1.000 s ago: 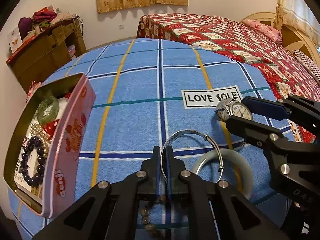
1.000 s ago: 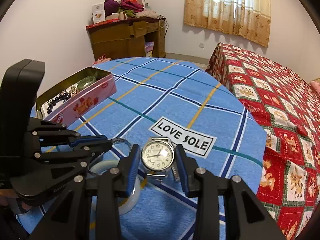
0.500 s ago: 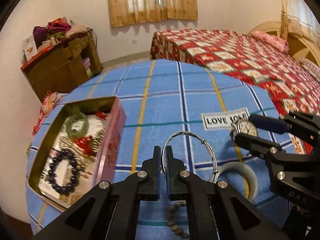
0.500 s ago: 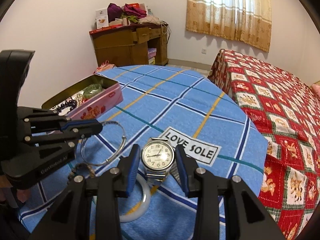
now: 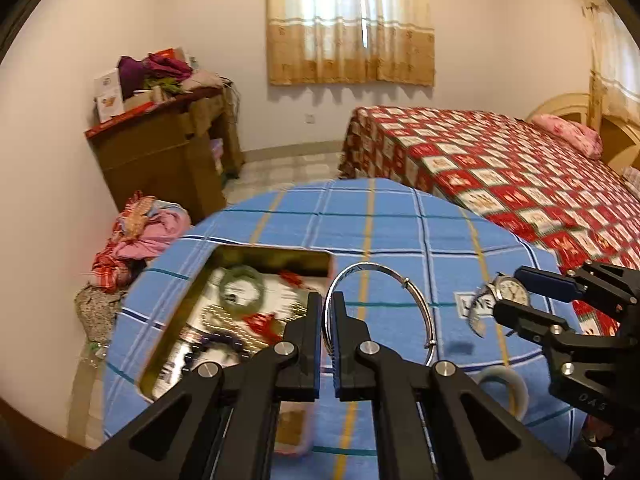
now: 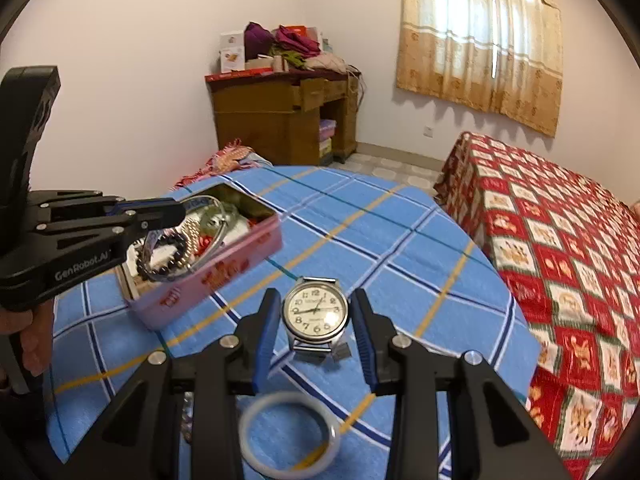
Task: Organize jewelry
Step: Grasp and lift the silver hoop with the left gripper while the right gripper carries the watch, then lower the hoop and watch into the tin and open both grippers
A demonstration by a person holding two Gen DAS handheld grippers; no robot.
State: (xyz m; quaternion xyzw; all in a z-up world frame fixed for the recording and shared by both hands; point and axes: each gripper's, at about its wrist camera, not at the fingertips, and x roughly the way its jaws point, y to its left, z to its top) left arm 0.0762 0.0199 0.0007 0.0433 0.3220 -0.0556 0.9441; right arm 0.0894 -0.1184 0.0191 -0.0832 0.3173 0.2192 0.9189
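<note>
**Q:** How far along is the tidying?

**A:** Partly done, I judge. The pink tin on the table already holds one green bangle, one dark bead bracelet and some pearls.

The left gripper, fingers nearly closed, pinches one silver bangle in the air at the tin's edge.

The right gripper holds one watch above the table, with visible gaps between the watch face and both fingers.

**Q:** What remains?

**A:** One white bangle lies on the table. Some beads beside it are too hidden to count.
</note>
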